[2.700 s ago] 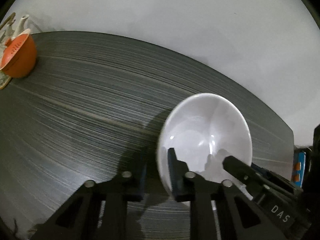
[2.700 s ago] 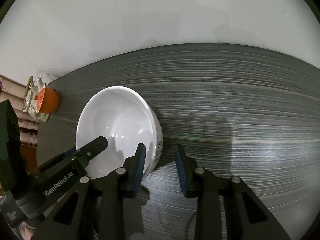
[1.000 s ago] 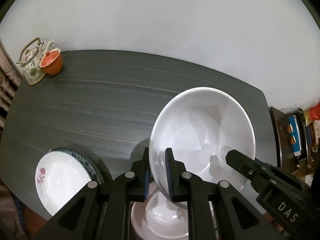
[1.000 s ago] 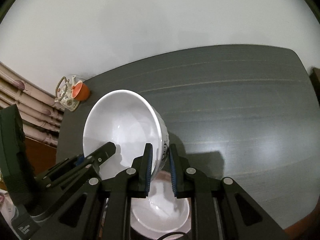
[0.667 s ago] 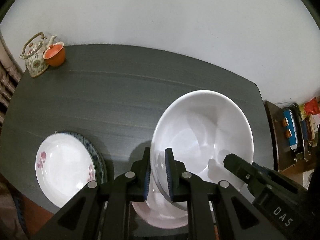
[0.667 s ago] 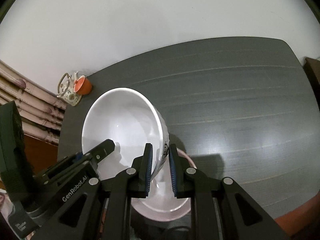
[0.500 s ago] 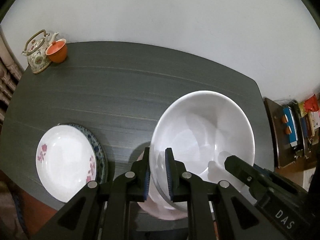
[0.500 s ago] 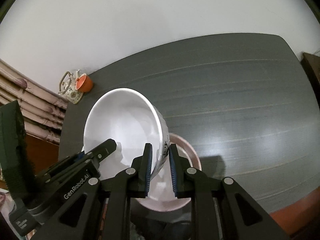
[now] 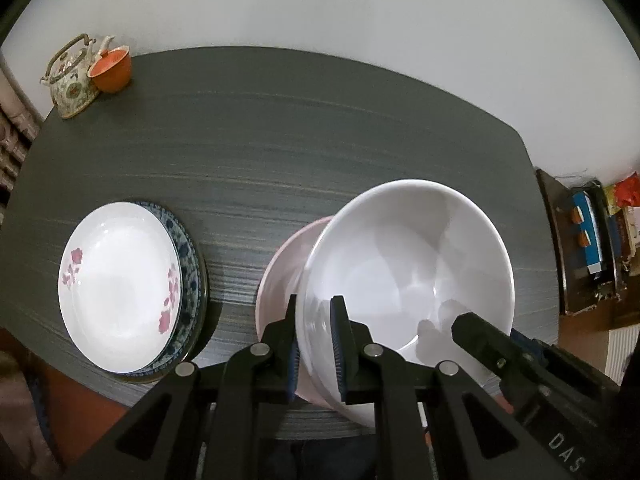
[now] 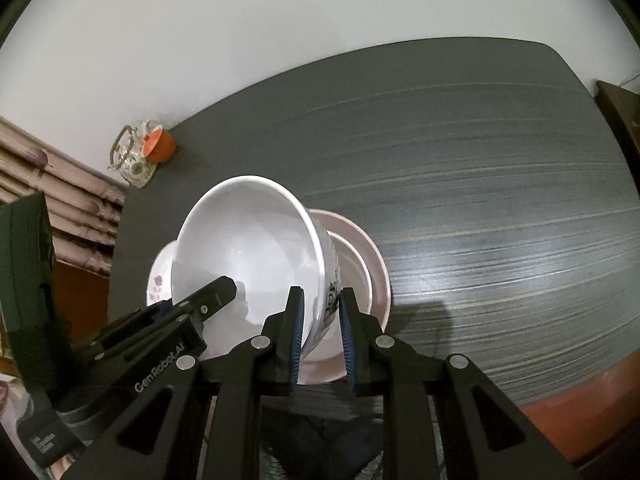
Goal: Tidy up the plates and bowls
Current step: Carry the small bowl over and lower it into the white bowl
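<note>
White bowl (image 9: 408,264) mouth-up, slightly tilted, opposite rims pinched in both grippers' jaws, above pink bowl (image 10: 374,256)

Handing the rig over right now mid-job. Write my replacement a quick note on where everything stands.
Left tongs: shut on the white bowl at its left rim.
Right tongs: shut on the same bowl's right wall.
The bowl hangs tilted above the pink bowl, near the table's front edge.
Done: the floral plate sits on the blue-patterned plate, left of the bowls.
Left: lower the white bowl into the pink one, level, then open both tongs.
</note>
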`<state>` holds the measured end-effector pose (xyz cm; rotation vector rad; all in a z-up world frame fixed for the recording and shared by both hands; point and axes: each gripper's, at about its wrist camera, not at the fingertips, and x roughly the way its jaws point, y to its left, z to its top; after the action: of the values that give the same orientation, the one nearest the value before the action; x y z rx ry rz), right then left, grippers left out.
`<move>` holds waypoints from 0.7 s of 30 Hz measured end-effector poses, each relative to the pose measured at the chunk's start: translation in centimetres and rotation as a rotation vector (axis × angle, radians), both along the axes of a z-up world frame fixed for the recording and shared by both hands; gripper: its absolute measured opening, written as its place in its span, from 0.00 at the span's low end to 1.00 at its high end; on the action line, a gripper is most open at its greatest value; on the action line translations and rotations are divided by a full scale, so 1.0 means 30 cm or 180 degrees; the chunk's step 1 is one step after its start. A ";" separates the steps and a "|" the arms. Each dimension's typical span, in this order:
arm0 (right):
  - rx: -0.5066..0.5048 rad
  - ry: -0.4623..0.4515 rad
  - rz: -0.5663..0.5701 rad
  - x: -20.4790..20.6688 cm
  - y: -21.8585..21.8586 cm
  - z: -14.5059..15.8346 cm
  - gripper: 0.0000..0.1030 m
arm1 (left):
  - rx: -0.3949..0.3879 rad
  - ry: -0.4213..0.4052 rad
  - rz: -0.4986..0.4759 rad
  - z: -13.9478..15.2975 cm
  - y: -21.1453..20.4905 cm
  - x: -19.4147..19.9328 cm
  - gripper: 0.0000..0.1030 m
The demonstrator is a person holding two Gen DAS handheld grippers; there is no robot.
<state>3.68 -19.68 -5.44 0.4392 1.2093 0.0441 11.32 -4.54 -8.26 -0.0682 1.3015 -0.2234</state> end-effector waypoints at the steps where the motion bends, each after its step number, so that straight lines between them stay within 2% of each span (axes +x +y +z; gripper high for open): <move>1: -0.0012 0.0018 0.0001 -0.001 0.006 -0.011 0.17 | 0.0010 0.0016 0.0012 -0.008 0.001 0.001 0.13; 16: 0.0047 0.0249 -0.0090 0.018 0.011 -0.132 0.18 | 0.0069 0.0234 -0.0031 -0.118 -0.017 0.027 0.13; 21: -0.0019 0.0280 -0.0059 0.027 0.030 -0.147 0.18 | 0.0123 0.0187 -0.0030 -0.118 -0.031 0.039 0.13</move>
<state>4.50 -18.79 -9.86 0.4509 1.2914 0.0051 12.50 -5.48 -11.81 -0.0361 1.3644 -0.2054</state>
